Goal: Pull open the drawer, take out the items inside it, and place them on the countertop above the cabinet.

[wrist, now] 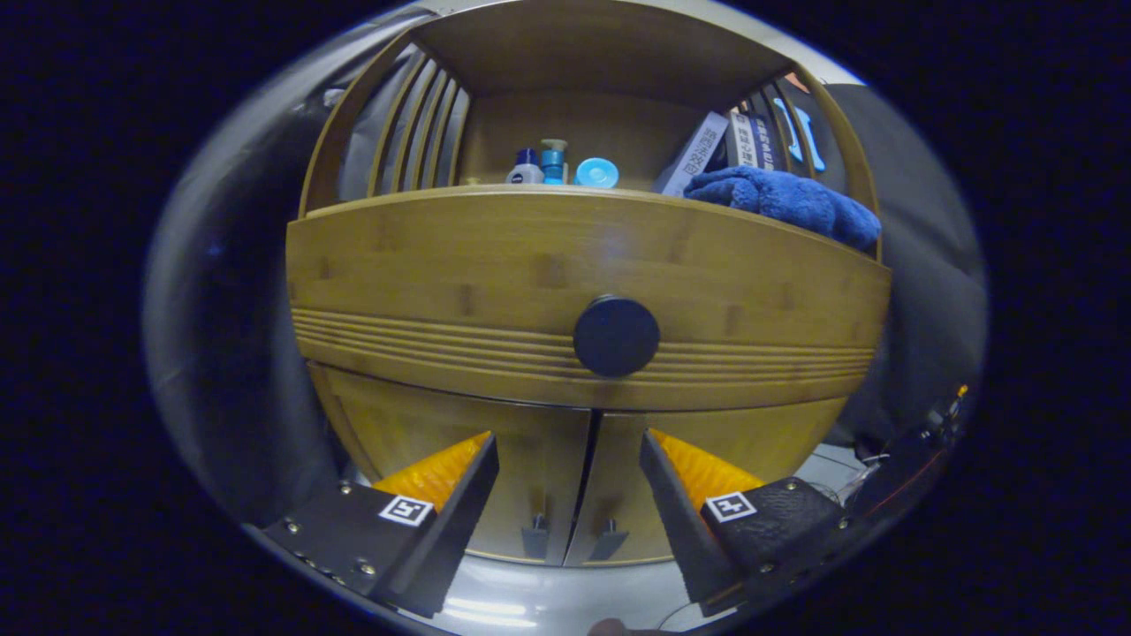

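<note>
With fingers spread wide, hovering before the closed drawer [583, 291].
Gripper [570, 459] gaping, grasping nothing, sitting below the round knob [616, 336] at the drawer's middle and fronting two cabinet doors [530, 477]; lying on the countertop [565, 188] above: a blue towel [786, 201] at its right edge, small bottles [541, 165] and a round lid [596, 172] toward its back, a box [698, 155] leaning beside the towel.

Gripper [570, 455] hangs wide open, fingers clear of everything; the drawer [495, 274] sits just ahead, its round knob [616, 336] above the gap, 2 cabinet doors [530, 459] below.
</note>
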Demonstrator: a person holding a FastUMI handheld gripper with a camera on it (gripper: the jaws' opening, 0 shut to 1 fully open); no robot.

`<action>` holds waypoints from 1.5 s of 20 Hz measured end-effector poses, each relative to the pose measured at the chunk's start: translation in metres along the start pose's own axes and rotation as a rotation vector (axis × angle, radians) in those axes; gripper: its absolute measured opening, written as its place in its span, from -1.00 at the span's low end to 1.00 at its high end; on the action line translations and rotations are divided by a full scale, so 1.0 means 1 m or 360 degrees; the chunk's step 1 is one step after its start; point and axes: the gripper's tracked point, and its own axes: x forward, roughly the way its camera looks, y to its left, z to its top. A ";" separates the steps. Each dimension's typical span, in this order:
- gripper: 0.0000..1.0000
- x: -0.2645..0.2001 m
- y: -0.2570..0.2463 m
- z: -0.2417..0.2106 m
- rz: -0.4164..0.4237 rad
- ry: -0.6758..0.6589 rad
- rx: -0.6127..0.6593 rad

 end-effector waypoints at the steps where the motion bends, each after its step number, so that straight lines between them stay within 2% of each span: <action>1: 0.93 -0.012 -0.003 0.012 -0.0019 -0.0041 -0.0002; 4: 0.93 -0.053 -0.017 0.049 -0.0061 -0.0111 0.0020; 10: 0.93 -0.119 -0.044 0.106 -0.0105 -0.0151 -0.0142; 19: 0.93 -0.193 -0.031 0.176 0.0037 -0.0243 0.0003; 25: 0.93 -0.213 -0.060 0.181 -0.0012 -0.0286 0.0099; 30: 0.93 -0.223 -0.079 0.176 -0.0003 -0.0291 0.0143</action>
